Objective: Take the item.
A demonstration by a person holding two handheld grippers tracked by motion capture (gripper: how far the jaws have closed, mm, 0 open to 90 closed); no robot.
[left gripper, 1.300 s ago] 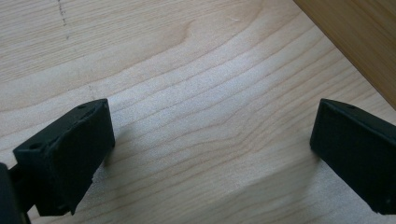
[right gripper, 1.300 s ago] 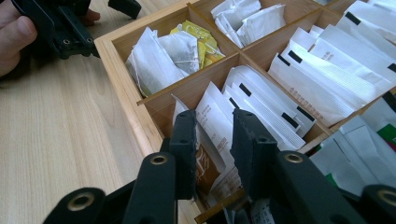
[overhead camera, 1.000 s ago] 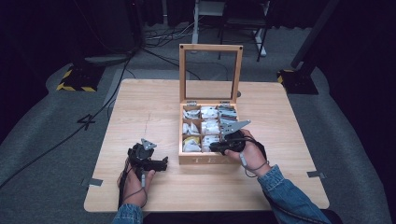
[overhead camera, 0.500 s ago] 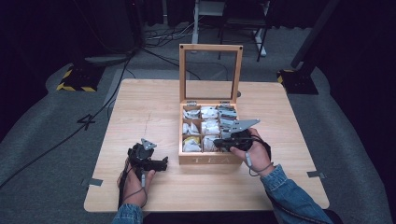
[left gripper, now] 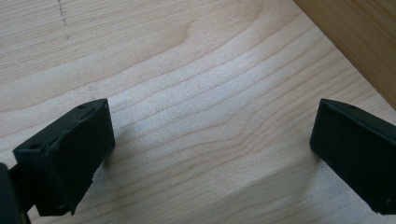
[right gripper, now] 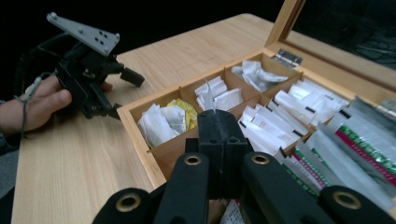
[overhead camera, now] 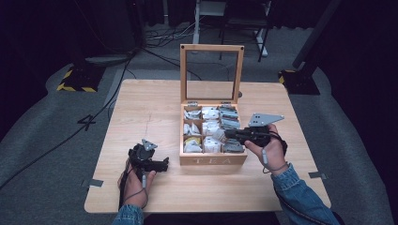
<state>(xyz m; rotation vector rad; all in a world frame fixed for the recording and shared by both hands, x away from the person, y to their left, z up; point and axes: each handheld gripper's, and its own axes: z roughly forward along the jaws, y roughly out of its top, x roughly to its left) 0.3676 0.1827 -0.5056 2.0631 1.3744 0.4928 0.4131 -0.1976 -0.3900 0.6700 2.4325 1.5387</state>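
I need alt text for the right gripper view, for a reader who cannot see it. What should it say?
The right gripper, jaws shut on a small white tea bag, hangs over an open wooden tea box with compartments of white, yellow and green-striped packets. Beyond the box, a hand rests the left gripper on the wooden table.

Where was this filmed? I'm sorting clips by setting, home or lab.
Probably a lab or recording studio, not a home: a bare wooden table on grey floor, dark surroundings, loose cables and hazard-striped stand bases.
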